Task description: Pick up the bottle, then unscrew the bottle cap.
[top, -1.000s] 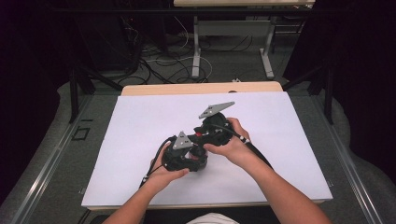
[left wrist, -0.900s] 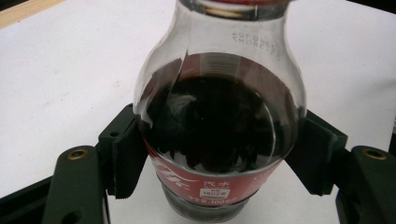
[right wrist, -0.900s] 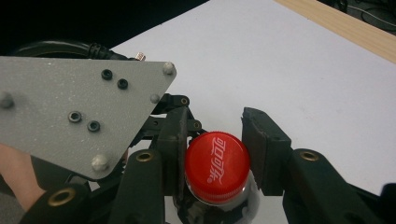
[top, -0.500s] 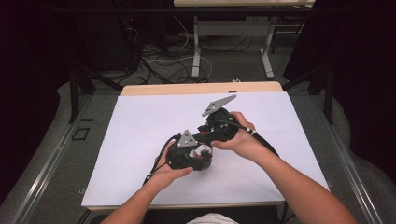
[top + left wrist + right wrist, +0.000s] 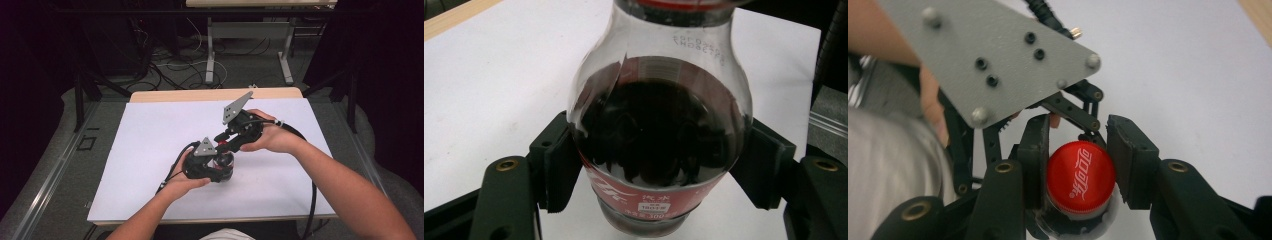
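Note:
A small cola bottle [image 5: 659, 130] with dark drink and a red label stands upright on the white table [image 5: 145, 145]. My left gripper [image 5: 659, 165] is shut on its lower body, a black pad pressed to each side. In the high view the left gripper [image 5: 224, 164] sits at the table's middle, with the bottle [image 5: 223, 161] between its jaws. My right gripper [image 5: 1078, 162] comes down from above, and its jaws close on the red cap [image 5: 1080, 177]. In the high view the right gripper [image 5: 223, 142] slants down to the bottle's top from the right.
The left gripper's grey three-cornered plate [image 5: 988, 55] and a hand sit close behind the cap. Wooden edge [image 5: 215, 94] of the table runs along the far side. Table legs and cables [image 5: 200, 65] lie on the floor beyond.
The right hand and gripper have swung and tilted, the grey plate rising toward the far right while the jaws stay on the cap. The left gripper and bottle shifted slightly right.

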The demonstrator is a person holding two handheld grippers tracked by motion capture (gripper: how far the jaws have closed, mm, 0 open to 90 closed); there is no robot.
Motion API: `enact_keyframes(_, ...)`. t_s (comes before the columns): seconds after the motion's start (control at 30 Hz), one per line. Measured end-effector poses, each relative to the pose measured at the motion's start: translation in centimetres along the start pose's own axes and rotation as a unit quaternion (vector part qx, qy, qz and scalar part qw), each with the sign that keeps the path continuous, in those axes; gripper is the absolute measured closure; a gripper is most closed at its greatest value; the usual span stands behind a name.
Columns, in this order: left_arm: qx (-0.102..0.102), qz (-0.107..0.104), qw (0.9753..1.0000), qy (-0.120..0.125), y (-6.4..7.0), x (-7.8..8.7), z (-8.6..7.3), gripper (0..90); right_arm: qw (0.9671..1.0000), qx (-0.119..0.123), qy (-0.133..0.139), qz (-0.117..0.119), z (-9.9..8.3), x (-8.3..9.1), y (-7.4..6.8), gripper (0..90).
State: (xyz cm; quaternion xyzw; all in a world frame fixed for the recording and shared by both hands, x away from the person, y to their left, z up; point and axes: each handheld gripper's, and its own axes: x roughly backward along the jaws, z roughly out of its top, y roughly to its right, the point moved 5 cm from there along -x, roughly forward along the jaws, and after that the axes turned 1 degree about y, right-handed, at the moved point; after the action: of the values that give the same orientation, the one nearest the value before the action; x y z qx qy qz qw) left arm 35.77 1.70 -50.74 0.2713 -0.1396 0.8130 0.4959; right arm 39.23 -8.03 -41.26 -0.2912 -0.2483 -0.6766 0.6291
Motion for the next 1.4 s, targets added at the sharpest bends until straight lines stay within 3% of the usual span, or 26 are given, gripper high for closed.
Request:
enact_keyframes(0.07, -0.001, -0.002, 1.0000, 0.000, 0.1, -0.1, 0.0, 29.9, 0.9996, 0.023, -0.004, 0.019, -0.1, 0.1, 0.1, 61.9)
enact_keyframes(0.17, 0.007, 0.004, 0.9999, 0.012, -0.2, -0.1, 0.2, 29.9, 0.9996, 0.013, 0.001, 0.026, 0.0, 0.2, 0.4, 61.2)
enact_keyframes(0.2, 0.013, 0.002, 0.9999, 0.003, -0.2, 0.1, 0.2, 30.0, 0.9998, 0.005, 0.010, 0.015, 0.1, 0.4, 0.6, 54.0)
enact_keyframes(0.27, 0.012, 0.013, 0.9998, 0.010, -0.6, 0.0, 0.3, 30.0, 0.9996, -0.015, 0.025, 0.001, 0.4, 0.6, 0.7, 44.4)
enact_keyframes(0.3, 0.017, 0.015, 0.9996, 0.015, -0.6, -0.1, 0.3, 30.0, 0.9996, -0.015, 0.025, 0.001, 0.4, 0.6, 0.7, 44.4)
enact_keyframes(0.33, 0.016, 0.015, 0.9997, 0.010, -0.6, 0.0, 0.3, 29.9, 0.9985, -0.032, 0.031, -0.032, 0.5, 1.0, 0.6, 44.2)
enact_keyframes(0.37, 0.021, 0.018, 0.9996, 0.011, -0.6, 0.0, 0.2, 29.9, 0.9985, -0.032, 0.031, -0.032, 0.5, 1.0, 0.6, 44.2)
enact_keyframes(0.47, 0.017, 0.018, 0.9997, 0.006, -0.7, 0.0, 0.1, 29.9, 0.9937, -0.063, 0.030, -0.088, 0.6, 1.7, 0.2, 43.3)
enact_keyframes(0.5, 0.020, 0.024, 0.9995, 0.011, -0.7, -0.2, 0.1, 29.9, 0.9937, -0.063, 0.030, -0.088, 0.6, 1.7, 0.2, 43.3)
enact_keyframes(0.53, 0.021, 0.027, 0.9993, 0.013, -0.7, -0.2, 0.1, 30.0, 0.9894, -0.088, 0.023, -0.113, 0.5, 2.0, -0.2, 44.6)
enact_keyframes(0.63, 0.026, 0.032, 0.9990, 0.015, -0.8, -0.3, 0.2, 29.9, 0.9807, -0.128, 0.016, -0.147, 0.4, 2.4, -0.6, 46.9)
enact_keyframes(0.67, 0.026, 0.034, 0.9990, 0.015, -0.8, -0.2, 0.1, 29.9, 0.9807, -0.128, 0.016, -0.147, 0.4, 2.4, -0.6, 46.9)
enact_keyframes(0.7, 0.022, 0.038, 0.9989, 0.015, -0.9, -0.2, 0.1, 29.9, 0.9736, -0.163, 0.017, -0.158, 0.5, 2.6, -0.9, 46.8)
enact_keyframes(0.77, 0.024, 0.035, 0.9990, 0.013, -0.9, -0.1, 0.1, 30.0, 0.9673, -0.182, 0.023, -0.175, 0.6, 2.9, -1.1, 46.9)
enact_keyframes(0.8, 0.024, 0.038, 0.9988, 0.017, -0.9, -0.1, 0.1, 30.0, 0.9673, -0.182, 0.023, -0.175, 0.6, 2.9, -1.1, 46.9)
enact_keyframes(0.83, 0.024, 0.039, 0.9988, 0.016, -0.9, -0.1, 0.1, 30.0, 0.9631, -0.193, 0.026, -0.186, 0.6, 3.0, -1.1, 47.5)
enact_keyframes(0.9, 0.026, 0.036, 0.9990, 0.009, -0.8, 0.0, 0.0, 29.9, 0.9627, -0.191, 0.024, -0.190, 0.6, 2.9, -1.0, 47.8)
enact_keyframes(0.93, 0.026, 0.038, 0.9989, 0.009, -0.9, -0.1, 0.0, 29.9, 0.9593, -0.204, 0.015, -0.194, 0.6, 2.6, -1.1, 47.8)
enact_keyframes(1.0, 0.038, 0.041, 0.9983, 0.016, -0.7, -0.2, 0.0, 29.9, 0.9596, -0.201, 0.010, -0.196, 0.6, 2.5, -1.0, 48.2)
enact_keyframes(1.13, 0.034, 0.048, 0.9982, 0.015, -0.8, -0.2, 0.0, 29.9, 0.9580, -0.214, 0.010, -0.191, 0.7, 1.7, -1.2, 49.7)
enact_keyframes(1.27, 0.034, 0.047, 0.9982, 0.015, -0.7, -0.2, 0.0, 30.0, 0.9582, -0.214, 0.010, -0.189, 0.9, 0.9, -1.4, 51.4)
enact_keyframes(1.4, 0.022, 0.047, 0.9986, 0.008, -0.7, -0.1, 0.1, 30.0, 0.9582, -0.215, -0.001, -0.189, 1.0, 0.1, -1.4, 53.5)
